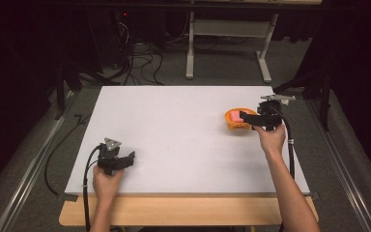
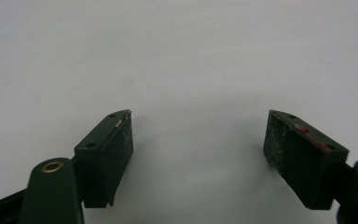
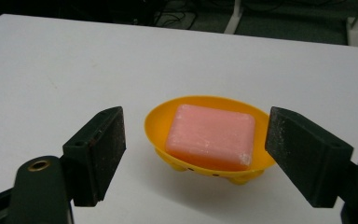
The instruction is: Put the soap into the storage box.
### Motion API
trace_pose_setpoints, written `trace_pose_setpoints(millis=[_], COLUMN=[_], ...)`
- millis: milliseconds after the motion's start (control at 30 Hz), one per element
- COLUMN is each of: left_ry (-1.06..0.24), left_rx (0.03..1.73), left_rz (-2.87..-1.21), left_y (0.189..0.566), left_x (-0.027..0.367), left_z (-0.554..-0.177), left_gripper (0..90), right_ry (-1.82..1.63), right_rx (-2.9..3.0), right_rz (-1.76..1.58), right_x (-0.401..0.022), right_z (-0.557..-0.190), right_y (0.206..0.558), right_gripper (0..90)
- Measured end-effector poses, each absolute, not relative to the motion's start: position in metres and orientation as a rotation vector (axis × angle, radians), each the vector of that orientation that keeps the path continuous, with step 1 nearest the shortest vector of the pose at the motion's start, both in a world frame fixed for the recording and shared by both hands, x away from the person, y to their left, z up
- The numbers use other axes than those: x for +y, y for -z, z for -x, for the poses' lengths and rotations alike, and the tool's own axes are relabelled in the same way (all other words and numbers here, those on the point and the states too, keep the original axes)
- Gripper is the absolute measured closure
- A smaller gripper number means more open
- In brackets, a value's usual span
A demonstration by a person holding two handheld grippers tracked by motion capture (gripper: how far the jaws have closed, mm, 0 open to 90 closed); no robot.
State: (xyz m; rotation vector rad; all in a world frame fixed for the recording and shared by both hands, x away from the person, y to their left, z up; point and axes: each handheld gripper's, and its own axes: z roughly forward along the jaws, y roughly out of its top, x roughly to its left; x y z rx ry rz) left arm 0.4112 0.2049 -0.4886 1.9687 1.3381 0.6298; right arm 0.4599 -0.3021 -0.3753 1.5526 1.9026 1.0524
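An orange-yellow soap dish stands on the white table top at the right. In it lies a pink bar of soap. My right gripper reaches in from the right over the dish. In the right gripper view the gripper is open, with the dish and soap just beyond its tips and the pads touching neither. My left gripper rests near the table's front left. Its jaws stand wide apart, with only bare white surface between them.
The white top lies on a wooden table whose front edge shows below it. Behind the table are metal stand legs and loose cables on the dark floor. Rails run along both sides of the table.
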Motion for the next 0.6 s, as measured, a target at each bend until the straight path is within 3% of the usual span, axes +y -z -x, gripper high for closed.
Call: trace_pose_setpoints(millis=[600], left_ry=[-0.629], left_rx=[1.339], left_rz=[-1.969], left_y=[0.489], left_x=[0.205], left_z=[-0.411], left_gripper=[24.2], right_ry=[-1.117], right_rx=[1.871], right_rz=[-1.502], right_x=[-0.31], right_z=[-0.429], right_y=[0.374], right_gripper=[21.7])
